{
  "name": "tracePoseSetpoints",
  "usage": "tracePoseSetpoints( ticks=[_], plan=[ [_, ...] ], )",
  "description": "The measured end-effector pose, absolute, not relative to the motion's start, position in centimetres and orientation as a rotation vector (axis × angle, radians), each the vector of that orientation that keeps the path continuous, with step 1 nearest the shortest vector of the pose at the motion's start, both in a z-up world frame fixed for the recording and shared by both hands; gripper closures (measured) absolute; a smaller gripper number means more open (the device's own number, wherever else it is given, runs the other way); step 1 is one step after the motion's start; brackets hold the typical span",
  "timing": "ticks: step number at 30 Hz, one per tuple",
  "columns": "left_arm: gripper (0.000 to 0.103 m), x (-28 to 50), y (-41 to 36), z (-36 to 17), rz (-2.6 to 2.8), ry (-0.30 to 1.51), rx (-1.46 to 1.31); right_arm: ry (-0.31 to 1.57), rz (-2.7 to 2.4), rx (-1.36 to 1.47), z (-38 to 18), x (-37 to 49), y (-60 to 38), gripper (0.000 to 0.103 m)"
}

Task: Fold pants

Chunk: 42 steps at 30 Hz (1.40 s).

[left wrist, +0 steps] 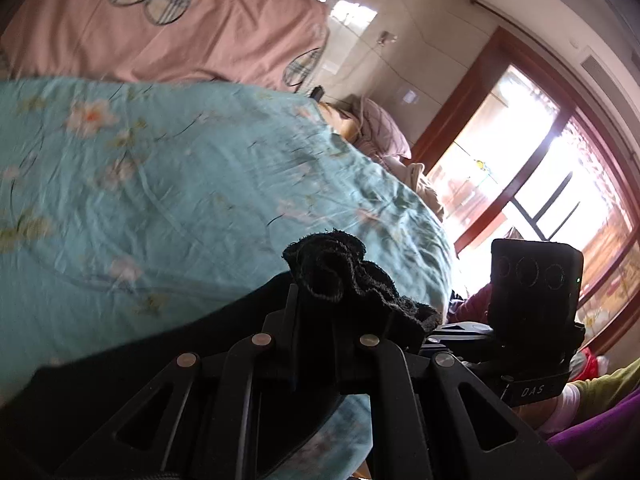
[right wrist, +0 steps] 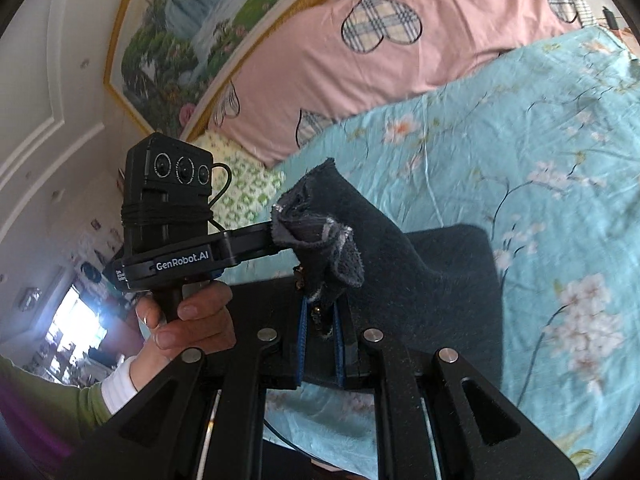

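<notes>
Okay, both grippers have the pants. In the left wrist view my left gripper [left wrist: 352,312] has its fingers pressed together on a bunched black edge of the pants [left wrist: 340,276], which sticks up at lower centre of the frame; more dark cloth trails off toward the lower left over the blue flowered sheet [left wrist: 168,184]. The right-hand unit's camera box [left wrist: 536,280] shows at right centre, just beside the pinched cloth. A bright window [left wrist: 520,168] fills the upper right, and a pink quilt [left wrist: 180,28] the upper left.

In the right wrist view my right gripper [right wrist: 320,320] is pinching a crumpled edge of the pants [right wrist: 380,248] between its blue-lined fingers [right wrist: 303,344], centre of frame. The cloth rises from there and drapes down right onto the sheet [right wrist: 540,140]. My left hand [right wrist: 188,328] grips the other unit's handle at lower left. There's a painting [right wrist: 192,32] on the wall at upper left.
</notes>
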<state>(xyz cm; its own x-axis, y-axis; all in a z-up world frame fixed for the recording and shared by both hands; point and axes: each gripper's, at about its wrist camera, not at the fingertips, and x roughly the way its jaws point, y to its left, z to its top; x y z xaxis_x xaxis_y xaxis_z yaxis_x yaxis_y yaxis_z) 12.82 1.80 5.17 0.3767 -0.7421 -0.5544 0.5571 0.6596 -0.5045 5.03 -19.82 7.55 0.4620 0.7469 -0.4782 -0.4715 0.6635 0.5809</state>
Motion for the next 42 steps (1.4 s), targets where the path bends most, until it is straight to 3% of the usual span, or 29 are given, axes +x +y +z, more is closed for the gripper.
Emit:
tracePoseSetpoints(
  ticks=[17,23,29,39,42],
  plan=[
    [0.095,13.0,6.2,-1.8,-0.712,0.948,-0.384,0.967,0.816,0.255,2.9,7.3,-15.5,0.090],
    [0.094,12.4,7.9,-2.9,-0.633,0.986,-0.435,1.008,0.813,0.235,2.2,7.4,-14.9,0.083],
    [0.091,10.6,10.3,-2.9,-0.534,0.987,-0.497,1.024,0.854,0.221,2.1,7.0,-13.7,0.065],
    [0.089,5.5,15.7,-2.1,-0.320,0.934,-0.658,1.011,0.936,0.205,3.6,6.2,-11.3,0.064],
    [0.081,4.0,17.4,-1.8,-0.282,0.909,-0.719,1.003,0.958,0.197,4.1,6.4,-10.4,0.064]
  ],
)
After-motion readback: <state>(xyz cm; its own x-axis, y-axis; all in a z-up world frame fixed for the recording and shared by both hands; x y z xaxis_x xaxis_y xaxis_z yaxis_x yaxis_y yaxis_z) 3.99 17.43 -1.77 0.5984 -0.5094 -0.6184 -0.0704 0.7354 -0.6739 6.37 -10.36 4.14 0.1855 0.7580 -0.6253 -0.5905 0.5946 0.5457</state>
